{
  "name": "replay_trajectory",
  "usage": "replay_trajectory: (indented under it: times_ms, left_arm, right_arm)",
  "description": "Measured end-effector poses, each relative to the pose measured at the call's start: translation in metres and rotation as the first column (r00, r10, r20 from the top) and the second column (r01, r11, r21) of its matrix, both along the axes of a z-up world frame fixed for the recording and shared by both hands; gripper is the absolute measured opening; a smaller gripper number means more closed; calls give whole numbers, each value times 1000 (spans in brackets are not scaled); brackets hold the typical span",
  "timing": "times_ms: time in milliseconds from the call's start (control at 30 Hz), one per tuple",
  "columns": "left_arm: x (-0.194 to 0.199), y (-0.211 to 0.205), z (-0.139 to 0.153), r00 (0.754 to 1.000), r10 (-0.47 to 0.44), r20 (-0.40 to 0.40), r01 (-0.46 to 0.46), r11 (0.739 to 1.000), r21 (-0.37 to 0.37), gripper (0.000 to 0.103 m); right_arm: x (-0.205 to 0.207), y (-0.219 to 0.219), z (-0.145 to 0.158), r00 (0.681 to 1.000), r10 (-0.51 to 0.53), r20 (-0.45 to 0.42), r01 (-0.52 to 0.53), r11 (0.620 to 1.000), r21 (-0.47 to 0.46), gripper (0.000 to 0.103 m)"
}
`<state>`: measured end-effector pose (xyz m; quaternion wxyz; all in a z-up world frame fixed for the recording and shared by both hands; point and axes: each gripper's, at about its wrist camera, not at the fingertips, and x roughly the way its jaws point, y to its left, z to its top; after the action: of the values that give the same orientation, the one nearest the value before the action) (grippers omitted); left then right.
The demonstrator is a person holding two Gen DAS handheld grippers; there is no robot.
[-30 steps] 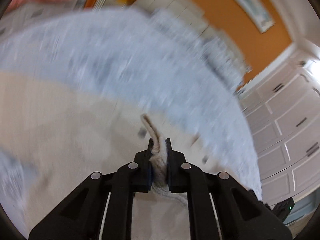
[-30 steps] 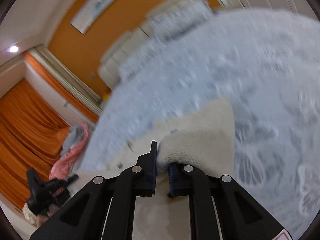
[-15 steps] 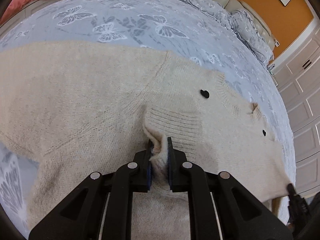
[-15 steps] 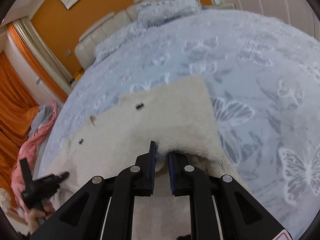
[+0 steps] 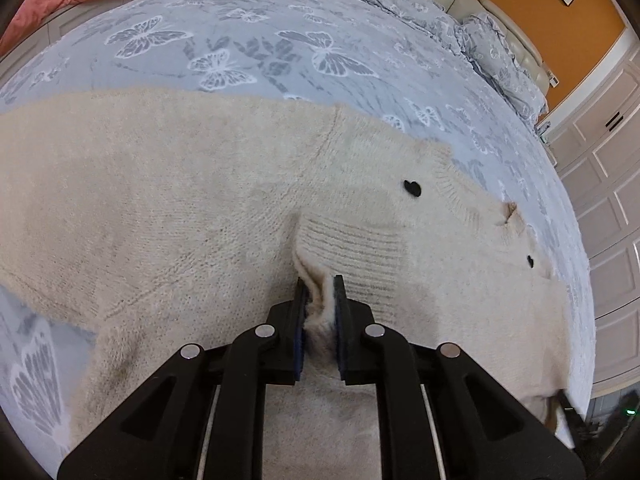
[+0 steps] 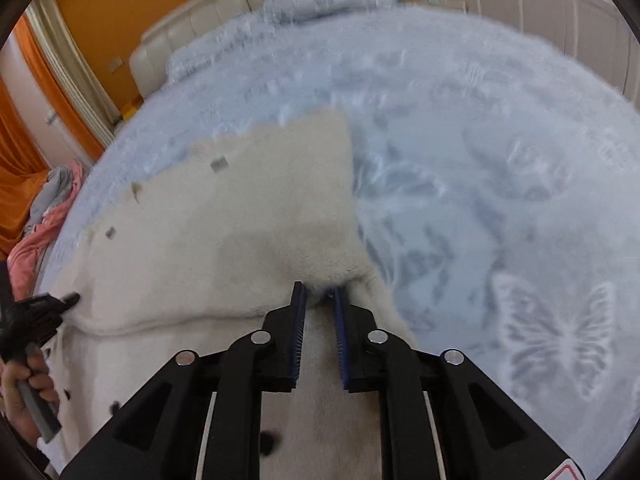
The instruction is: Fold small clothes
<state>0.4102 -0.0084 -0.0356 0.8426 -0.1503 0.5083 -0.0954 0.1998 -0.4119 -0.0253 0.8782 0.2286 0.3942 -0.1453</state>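
Pinching the cream sweater spread on the bed, the left claw clamps its ribbed cuff; the right claw clamps its edge.

Your left hand-held gripper is matte black plastic: two angular linkage arms fan out from the body, each with a triangular cut-out. Four round silver pins sit in a shallow arc across the joints. Its fingers are lined with dark blue ribbed pads, and pale metal rods run back under the linkage.

Your right hand-held gripper has the same black build and silver pins, with brighter blue toothed pads. A red-and-white warning label shows at its lower right corner. Your left hand shows bare skin around a grey handle.
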Motion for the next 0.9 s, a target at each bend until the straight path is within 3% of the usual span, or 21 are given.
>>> replay_trajectory:
  times_ms: [67,133,233,267,367,433,467,500,567,600,633,733,800,900]
  left_arm:
    - [-2,-2,-1,1000,4,5,-4,1000,14,12]
    - [-2,-4,0,1000,21,-1,-21,1000,20,12]
    - [-2,3,2,999,43,-21,-44,999,-15,13]
    - [-2,8,3,998,52,-30,-53,998,-41,14]
    - [-14,47,13,993,117,-34,-121,984,-131,16]
    - [-26,94,20,982,190,-20,-191,966,-173,26]
    - [-32,124,22,968,250,-19,-249,953,-175,41]
    - [-36,147,23,954,300,-20,-299,939,-170,50]
    - [-48,217,21,896,444,-24,-442,882,-164,54]
    - [-54,261,19,843,536,-42,-536,831,-148,54]
    - [-59,287,16,808,587,-49,-586,796,-151,54]
    - [-73,378,7,662,746,-69,-746,648,-154,54]
    - [-75,425,-2,588,804,-91,-806,573,-151,54]
    - [-65,451,-8,571,813,-116,-816,545,-194,54]
  right_arm:
    - [5,8,20,996,23,82,-25,999,23,13]
    - [20,11,23,994,50,97,-53,998,26,13]
    - [56,6,-20,993,53,-109,-55,998,-11,9]
    - [57,5,-32,990,59,-126,-62,998,-15,6]
    - [39,18,-7,993,61,-100,-68,995,-70,11]
    - [8,40,18,995,99,-25,-101,987,-123,16]
    - [-3,48,25,993,116,-18,-117,983,-140,23]
    - [-19,60,29,990,140,-16,-141,977,-158,32]
    - [-49,81,29,983,182,-21,-183,972,-147,40]
    - [-58,88,28,981,194,-31,-196,971,-136,40]
    - [-69,97,24,976,210,-51,-214,969,-119,40]
    - [-86,120,17,965,233,-120,-245,966,-89,40]
    - [-92,131,11,958,241,-157,-253,966,-59,40]
    - [-98,146,6,954,239,-180,-246,969,-17,40]
